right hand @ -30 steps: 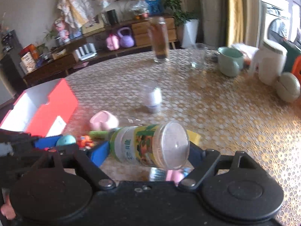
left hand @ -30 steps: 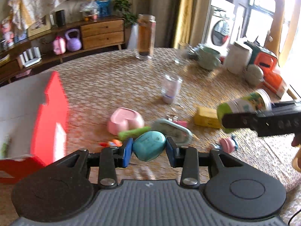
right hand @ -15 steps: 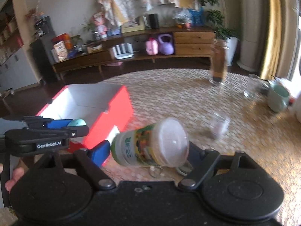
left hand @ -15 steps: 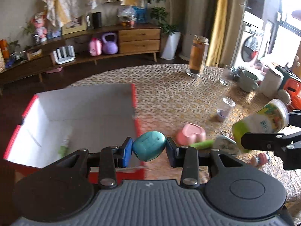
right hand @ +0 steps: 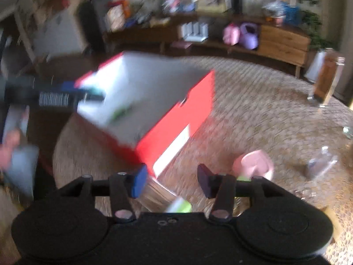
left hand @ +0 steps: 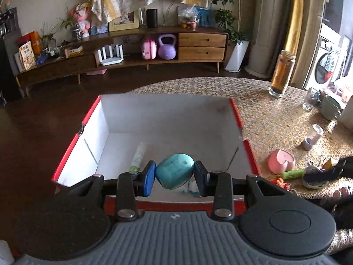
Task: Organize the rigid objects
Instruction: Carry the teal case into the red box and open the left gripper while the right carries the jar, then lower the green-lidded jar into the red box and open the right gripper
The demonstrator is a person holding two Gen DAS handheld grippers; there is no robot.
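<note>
The left gripper (left hand: 174,177) is seen low in the middle of the left wrist view, its fingers pressed on both sides of a teal, rounded, smooth plastic object (left hand: 175,170). This object is held above the open red cardboard box with white inside walls (left hand: 94,130), near its nearer edge. A white and green tube (left hand: 138,156) is lying on the box floor, left of the teal object. A pink heart-shaped bowl (left hand: 281,161) is seen on the patterned round surface (left hand: 275,119), right of the box.

The right wrist view is blurred. The fingers of the right gripper (right hand: 171,182) have just been closing, yet a gap is seen and nothing is pressed between them. A blurred cylindrical bottle with a green end (right hand: 167,198) lies just below this gap; whether it is touched cannot be told. The box (right hand: 176,119) fills the centre.
</note>
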